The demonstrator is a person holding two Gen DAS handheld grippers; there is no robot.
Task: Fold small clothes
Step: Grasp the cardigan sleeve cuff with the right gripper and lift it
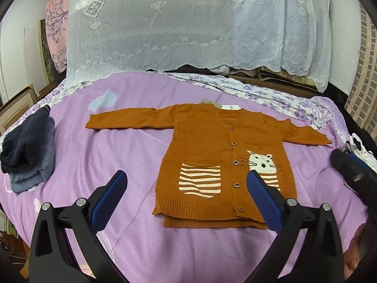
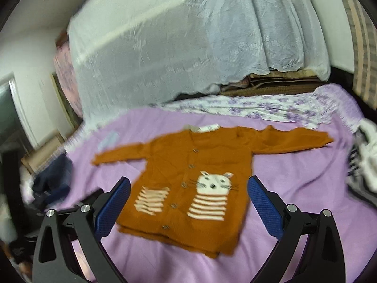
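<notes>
Your brown cardigan lies flat, front up, buttoned, both sleeves spread, mid-bed on the purple bedspread. No fold started yet, I'd say; you're at the approach step. Left tool hangs w/ jaws wide apart, holding nothing; right tool likewise spread & empty above the hem. Next move prob. calls for pinching a sleeve cuff & bringing it across the chest, keeping the knit from bunching. Folded dark clothes sit at left edge. Lace-covered bedding pile rises behind. Right view is blurred.
</notes>
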